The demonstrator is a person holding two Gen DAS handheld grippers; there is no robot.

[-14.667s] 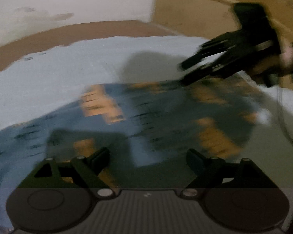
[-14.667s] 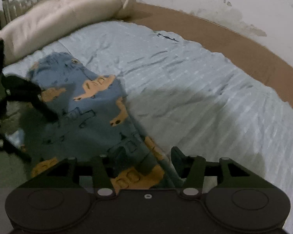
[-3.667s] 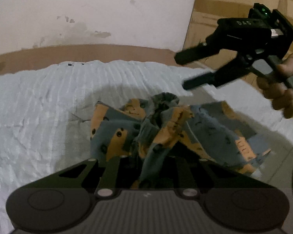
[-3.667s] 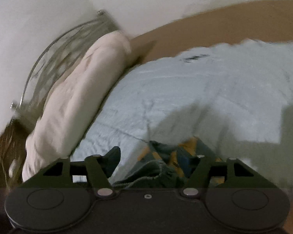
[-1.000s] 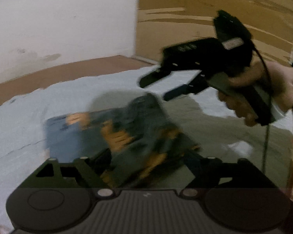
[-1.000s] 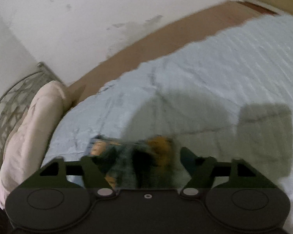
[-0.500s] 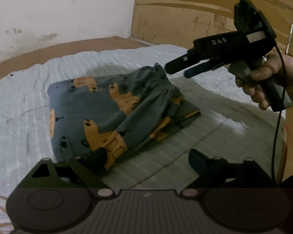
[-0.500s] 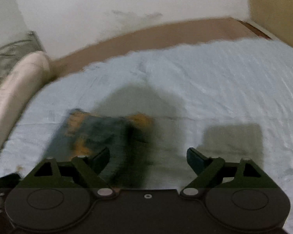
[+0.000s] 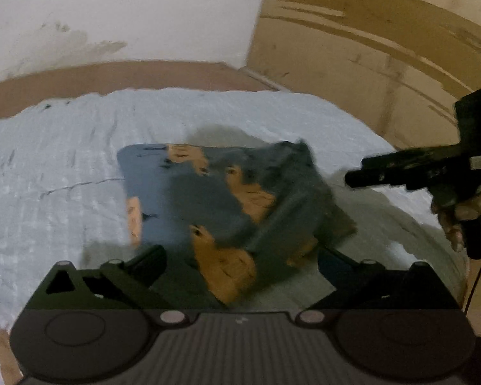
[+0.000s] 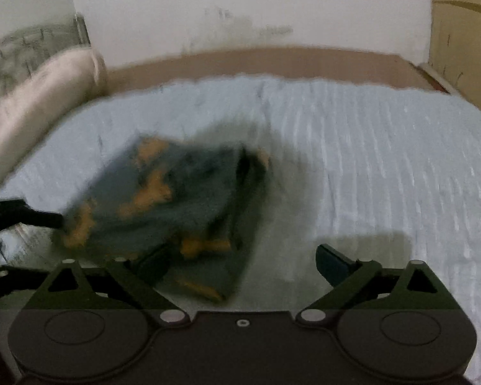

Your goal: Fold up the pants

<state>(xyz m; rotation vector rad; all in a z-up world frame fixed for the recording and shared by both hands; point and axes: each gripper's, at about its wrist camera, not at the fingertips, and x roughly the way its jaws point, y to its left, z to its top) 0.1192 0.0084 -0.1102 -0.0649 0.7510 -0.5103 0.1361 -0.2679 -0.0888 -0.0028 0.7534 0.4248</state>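
The grey-blue pants with orange prints (image 9: 227, 205) lie folded into a compact bundle on the pale blue bedsheet (image 9: 64, 160). They also show in the right wrist view (image 10: 163, 205), blurred. My left gripper (image 9: 240, 256) is open, its fingers spread just short of the bundle's near edge, holding nothing. My right gripper (image 10: 240, 263) is open and empty, close to the bundle's near corner. In the left wrist view the right gripper (image 9: 400, 173) hovers to the right of the pants. The left gripper's finger (image 10: 32, 215) shows at the left edge of the right wrist view.
A cream bolster pillow (image 10: 32, 112) and a metal headboard (image 10: 22, 45) lie at the left end of the bed. A brown bed frame edge (image 10: 272, 61) runs along the far side below a white wall. A wooden wardrobe (image 9: 384, 48) stands at the right.
Both grippers have let go of the pants and stand open. The left gripper moved closer to the bundle. The right gripper drew back to the right, away from the pants.
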